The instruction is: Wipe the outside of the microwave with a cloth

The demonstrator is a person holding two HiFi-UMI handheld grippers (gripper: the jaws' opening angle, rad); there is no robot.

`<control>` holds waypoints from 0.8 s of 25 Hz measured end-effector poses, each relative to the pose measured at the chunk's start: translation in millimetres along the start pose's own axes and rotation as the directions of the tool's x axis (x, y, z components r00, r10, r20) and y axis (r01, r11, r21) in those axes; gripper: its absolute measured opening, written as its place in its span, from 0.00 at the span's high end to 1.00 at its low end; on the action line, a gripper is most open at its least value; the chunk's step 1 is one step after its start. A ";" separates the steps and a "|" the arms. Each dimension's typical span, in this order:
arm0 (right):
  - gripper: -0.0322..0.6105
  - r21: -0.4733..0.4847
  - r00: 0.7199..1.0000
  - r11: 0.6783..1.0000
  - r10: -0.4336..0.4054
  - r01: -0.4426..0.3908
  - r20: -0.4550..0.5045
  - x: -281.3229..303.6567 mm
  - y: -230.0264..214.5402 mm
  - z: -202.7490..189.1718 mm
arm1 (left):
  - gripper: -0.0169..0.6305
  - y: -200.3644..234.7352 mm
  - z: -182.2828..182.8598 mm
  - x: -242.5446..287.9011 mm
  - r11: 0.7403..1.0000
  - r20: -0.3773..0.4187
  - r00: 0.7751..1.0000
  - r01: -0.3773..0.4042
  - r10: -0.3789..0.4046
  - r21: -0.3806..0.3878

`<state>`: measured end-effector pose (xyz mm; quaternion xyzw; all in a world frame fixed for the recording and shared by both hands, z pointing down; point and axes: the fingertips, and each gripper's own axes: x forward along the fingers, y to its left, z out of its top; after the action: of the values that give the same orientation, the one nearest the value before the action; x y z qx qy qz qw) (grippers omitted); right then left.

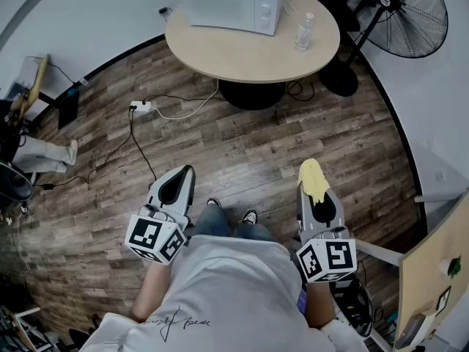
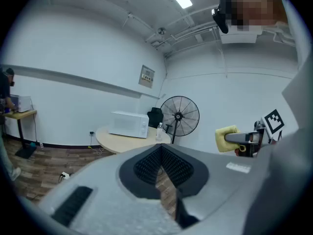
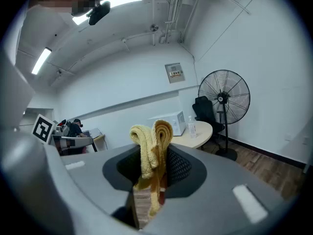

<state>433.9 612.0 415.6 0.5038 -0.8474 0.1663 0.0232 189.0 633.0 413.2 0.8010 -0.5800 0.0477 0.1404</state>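
The left tongs (image 2: 161,153) are clenched with nothing between them; only a thin slit of wooden floor (image 1: 242,145) shows through. The right tongs (image 3: 155,156) grasp a yellow cloth (image 3: 149,141), which is folded and bunched and sticks up past their tips. Both are held low in front of the person, well apart from the round surface (image 1: 242,57). The white microwave (image 1: 233,2) stands at that surface's far edge, toward its left side. A clear bottle (image 1: 304,31) stands near the right edge, just beside the microwave. A black fan (image 1: 399,13) stands on the floor beyond the right edge.
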 end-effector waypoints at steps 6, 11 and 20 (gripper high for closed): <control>0.77 0.018 1.000 1.000 0.000 0.001 -0.019 7.3 -7.3 -3.8 | 0.97 3.7 -0.9 15.2 1.000 -0.019 1.000 -0.007 0.007 0.012; 0.76 0.086 0.999 0.995 0.046 -0.045 -0.010 35.0 1.7 3.0 | 0.97 50.2 17.6 29.6 0.998 0.015 0.998 -0.056 0.056 -0.002; 0.76 0.067 0.999 0.997 0.049 -0.047 -0.020 113.4 20.5 27.4 | 0.97 98.4 33.7 89.7 0.999 0.012 1.000 -0.004 0.004 -0.051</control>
<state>364.0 516.7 407.9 0.4819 -0.8529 0.2006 0.0116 122.3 513.0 419.1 0.7962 -0.5835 0.0283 0.1574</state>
